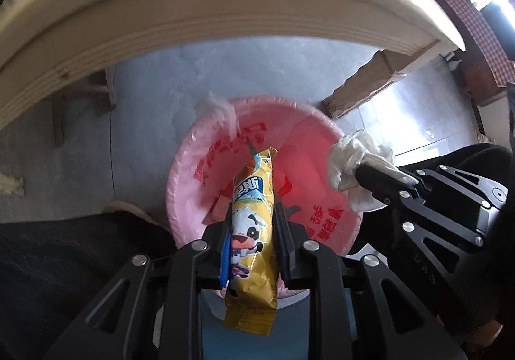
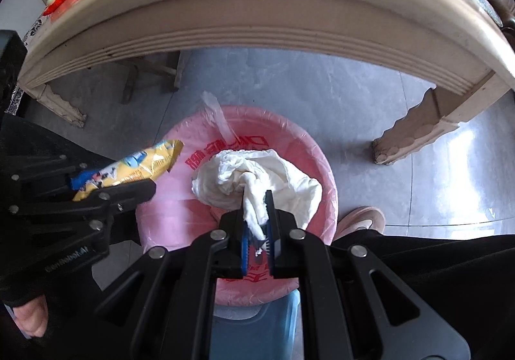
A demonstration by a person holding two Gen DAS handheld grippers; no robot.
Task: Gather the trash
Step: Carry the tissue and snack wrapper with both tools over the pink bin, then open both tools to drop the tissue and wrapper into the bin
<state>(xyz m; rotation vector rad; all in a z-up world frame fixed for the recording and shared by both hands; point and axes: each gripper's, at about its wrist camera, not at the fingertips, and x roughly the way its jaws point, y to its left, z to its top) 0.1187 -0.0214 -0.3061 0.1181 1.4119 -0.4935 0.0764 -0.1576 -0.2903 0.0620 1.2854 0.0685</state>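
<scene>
two grippers hang over one bin, each clamped on a piece of trash

left wrist view: the left gripper (image 1: 252, 224) has its jaws squeezed against a yellow snack wrapper (image 1: 254, 231) printed with a cartoon cow, and the wrapper stands lengthwise between the fingers with its top end tilted out over the pink-lined bin (image 1: 199, 166). the bin's liner carries red lettering, and a small brownish scrap lies inside it near the wrapper. at the right edge of the bin, the right gripper (image 1: 363, 171) pinches a crumpled white tissue (image 1: 357, 163) just above the rim. a beige table edge (image 1: 193, 15) arcs across the top, with a carved table leg (image 1: 370, 83) standing on the grey tiled floor beyond the bin

right wrist view: the right gripper (image 2: 256, 202) is closed on a twisted tail of the white tissue (image 2: 257, 176), whose bulk hangs over the middle of the bin (image 2: 309, 147). to the left, the left gripper (image 2: 141, 186) grips the yellow wrapper (image 2: 138, 166), which pokes out over the bin's left rim. a pink shoe (image 2: 363, 218) rests on the floor just right of the bin
</scene>
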